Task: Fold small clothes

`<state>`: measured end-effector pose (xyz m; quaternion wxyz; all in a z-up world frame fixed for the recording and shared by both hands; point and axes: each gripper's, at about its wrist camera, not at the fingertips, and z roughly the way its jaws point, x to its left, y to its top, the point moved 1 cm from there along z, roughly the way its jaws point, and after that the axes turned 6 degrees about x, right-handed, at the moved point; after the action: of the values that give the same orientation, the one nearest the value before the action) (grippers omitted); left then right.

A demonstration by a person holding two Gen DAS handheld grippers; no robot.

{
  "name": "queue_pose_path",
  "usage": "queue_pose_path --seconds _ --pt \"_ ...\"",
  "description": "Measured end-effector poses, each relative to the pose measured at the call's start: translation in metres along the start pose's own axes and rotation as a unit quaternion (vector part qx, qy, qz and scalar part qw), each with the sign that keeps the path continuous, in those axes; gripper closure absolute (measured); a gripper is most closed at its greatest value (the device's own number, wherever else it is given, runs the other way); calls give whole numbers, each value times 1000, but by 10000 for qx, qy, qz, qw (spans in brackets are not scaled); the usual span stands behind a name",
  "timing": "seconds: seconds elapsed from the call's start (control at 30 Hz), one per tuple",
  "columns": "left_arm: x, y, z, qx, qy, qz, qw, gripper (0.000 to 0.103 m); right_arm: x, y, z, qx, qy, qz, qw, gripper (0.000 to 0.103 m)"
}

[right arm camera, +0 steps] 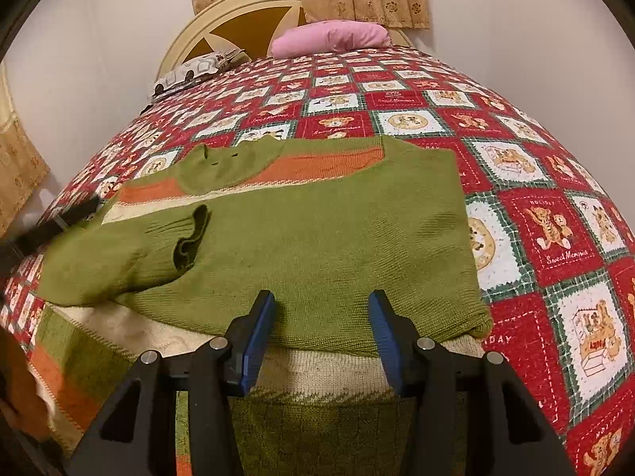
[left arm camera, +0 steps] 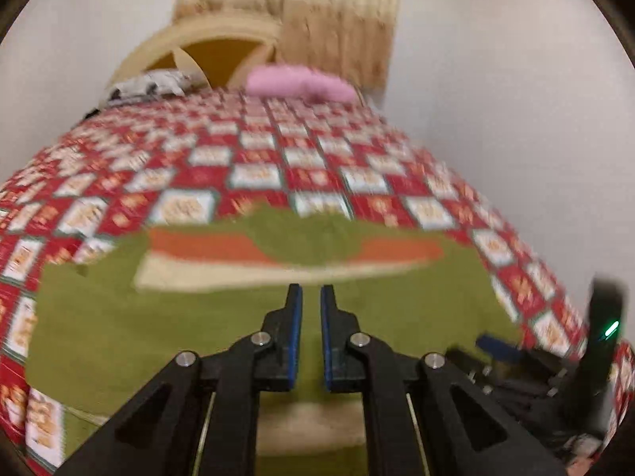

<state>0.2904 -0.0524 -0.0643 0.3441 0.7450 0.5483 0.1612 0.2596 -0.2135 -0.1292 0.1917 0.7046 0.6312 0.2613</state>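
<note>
Patchwork bedspread [right arm camera: 547, 182] under green sweater [right arm camera: 317, 238]; left tool [left arm camera: 310, 291] seemingly empty.

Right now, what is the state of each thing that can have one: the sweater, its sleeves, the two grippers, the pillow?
Sweater: lying on the quilt, partly folded.
Left-side sleeve: folded in over the body.
Right-side sleeve: not visible as such; that side looks already folded in.
Left gripper: shut, holding nothing.
Right gripper: open, above the sweater's hem, gripping nothing.
Pillow: lying at the headboard.
</note>
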Motion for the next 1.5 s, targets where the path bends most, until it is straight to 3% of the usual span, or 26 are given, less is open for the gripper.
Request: queue_pose_path --seconds 0.13,0.17,0.2,0.27,0.3,0.37,0.43,0.57,0.67,0.73,0.83,0.87,0.9,1.0,1.27,1.4,1.5 --pt "1 -24 -7 411 -67 -17 9991 89 -1 -1 -1 -10 78 58 10000 52" --pt "7 -30 -13 410 -152 -98 9990 78 -3 -1 -1 -12 91 66 9999 52" --pt "18 -37 -23 349 -173 -251 9989 60 -4 -1 -1 -16 103 77 9999 52" --pt "41 -50 -44 105 52 -565 9983 36 -4 -1 -3 -38 93 108 9999 53" --pt "55 -58 -54 -41 256 -717 9971 33 -7 1 -3 -39 78 121 9999 53" --pt "80 -69 -67 -188 638 -1024 9925 33 -2 6 -9 -37 155 122 9998 53" --pt "106 -81 -73 -262 853 -1467 9851 33 11 15 -19 -138 710 201 9972 53" --pt "147 -102 -73 -282 594 -2743 9594 33 60 37 -13 -25 1073 -96 9942 53" --pt "155 -111 -72 -305 518 -3110 9485 33 94 45 17 337 881 -518 9942 53" --pt "153 -112 -73 -367 472 -3146 9473 33 112 45 41 667 575 -697 9937 52" --pt "150 -112 -71 -344 463 -3118 9484 29 128 41 47 443 304 -909 9944 53" --pt "151 -112 -70 -352 427 -3118 9485 27 129 40 48 442 279 -944 9942 58" --pt "153 -111 -69 -365 393 -3133 9481 25 129 40 48 414 219 -968 9942 74" --pt "158 -111 -68 -379 357 -3191 9463 25 128 45 41 418 365 -904 9944 87" --pt "162 -113 -69 -398 324 -3228 9451 25 135 89 -70 -1160 111 -1264 9851 87" --pt "162 -113 -69 -388 342 -3215 9455 25 110 105 -105 -1437 -62 -1193 9824 87" --pt "163 -113 -68 -378 360 -3201 9459 25 82 104 -106 -1420 -364 -1155 9824 87"
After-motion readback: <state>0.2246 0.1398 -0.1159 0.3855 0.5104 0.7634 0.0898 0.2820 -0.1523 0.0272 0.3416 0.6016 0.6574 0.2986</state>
